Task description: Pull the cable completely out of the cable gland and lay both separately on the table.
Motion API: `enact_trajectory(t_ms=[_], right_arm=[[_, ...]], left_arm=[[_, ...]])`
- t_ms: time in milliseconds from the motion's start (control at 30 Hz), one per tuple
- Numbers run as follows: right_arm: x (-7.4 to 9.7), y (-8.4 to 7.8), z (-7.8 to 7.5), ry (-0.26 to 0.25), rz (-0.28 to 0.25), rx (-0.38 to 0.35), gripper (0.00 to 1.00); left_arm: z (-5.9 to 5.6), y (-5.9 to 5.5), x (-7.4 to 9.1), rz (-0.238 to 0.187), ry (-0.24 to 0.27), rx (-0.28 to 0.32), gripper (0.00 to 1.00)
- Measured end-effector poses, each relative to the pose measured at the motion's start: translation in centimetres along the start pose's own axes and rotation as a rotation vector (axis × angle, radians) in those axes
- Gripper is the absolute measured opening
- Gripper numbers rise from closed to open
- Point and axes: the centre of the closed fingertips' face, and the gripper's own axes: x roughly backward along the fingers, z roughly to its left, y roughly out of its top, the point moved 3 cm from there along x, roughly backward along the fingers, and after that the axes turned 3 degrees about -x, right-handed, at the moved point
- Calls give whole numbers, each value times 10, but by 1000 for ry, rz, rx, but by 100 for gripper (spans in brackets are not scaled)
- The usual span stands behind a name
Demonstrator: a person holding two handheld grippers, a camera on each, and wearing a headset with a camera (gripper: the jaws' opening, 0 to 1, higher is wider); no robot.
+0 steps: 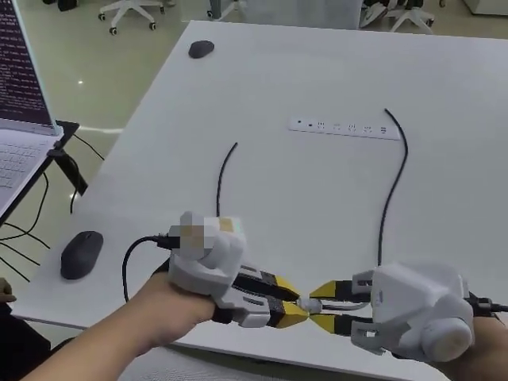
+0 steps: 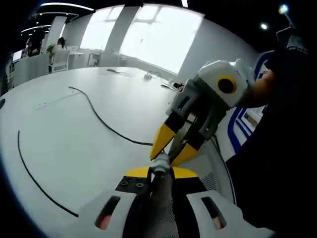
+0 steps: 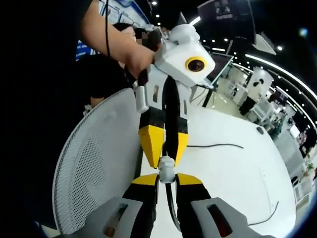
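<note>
White table (image 1: 317,71) runs across the head view. A power strip (image 1: 344,128) lies toward its far right corner, with one loose black lead (image 1: 394,182) curving below it and another (image 1: 222,171) left of centre. One mouse (image 1: 201,48) sits by the far edge and a second mouse (image 1: 81,253) at the near left corner. A laptop (image 1: 16,119) stands off the left edge. At the near edge the left gripper (image 1: 295,305) and right gripper (image 1: 311,305) meet tip to tip, the small white cable gland (image 1: 304,302) between them.

From the left gripper view, the left gripper's yellow tips (image 2: 159,172) are closed on the gland (image 2: 159,162). The right gripper (image 2: 168,153) reaches in from the right, its jaws in a narrow V that ends at the gland.

From the right gripper view, the gland (image 3: 166,168) sits just past the right gripper's tips (image 3: 168,179). The black cable (image 3: 171,201) runs from it between those slightly parted jaws, but I cannot tell whether they pinch it. A mesh chair (image 3: 94,163) is behind.
</note>
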Motion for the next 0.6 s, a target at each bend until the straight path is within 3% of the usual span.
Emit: enact_trajectory(t_ms=[67, 200, 267, 367, 433, 500, 533, 600], right_arm=[[2, 1, 0, 2, -41, -134, 9], [14, 0, -4, -27, -88, -247, 13], [20, -4, -6, -47, -75, -303, 14], [30, -5, -12, -99, -79, -329, 14], [34, -12, -16, -155, -43, -388, 13], [34, -9, -16, -172, -68, -390, 13], [35, -9, -18, -206, -69, -398, 13], [32, -9, -15, -211, -57, -411, 15]], left_arm=[[0, 1, 1, -1, -3, -5, 15], [1, 1, 2, -5, 2, -17, 15], [1, 1, 3, -9, 7, -28, 15], [2, 3, 5, -29, 16, -45, 15], [1, 6, 5, -44, 24, -71, 15], [2, 8, 6, -53, 31, -80, 15], [3, 9, 6, -54, 32, -81, 15], [5, 10, 6, -58, 42, -103, 15]])
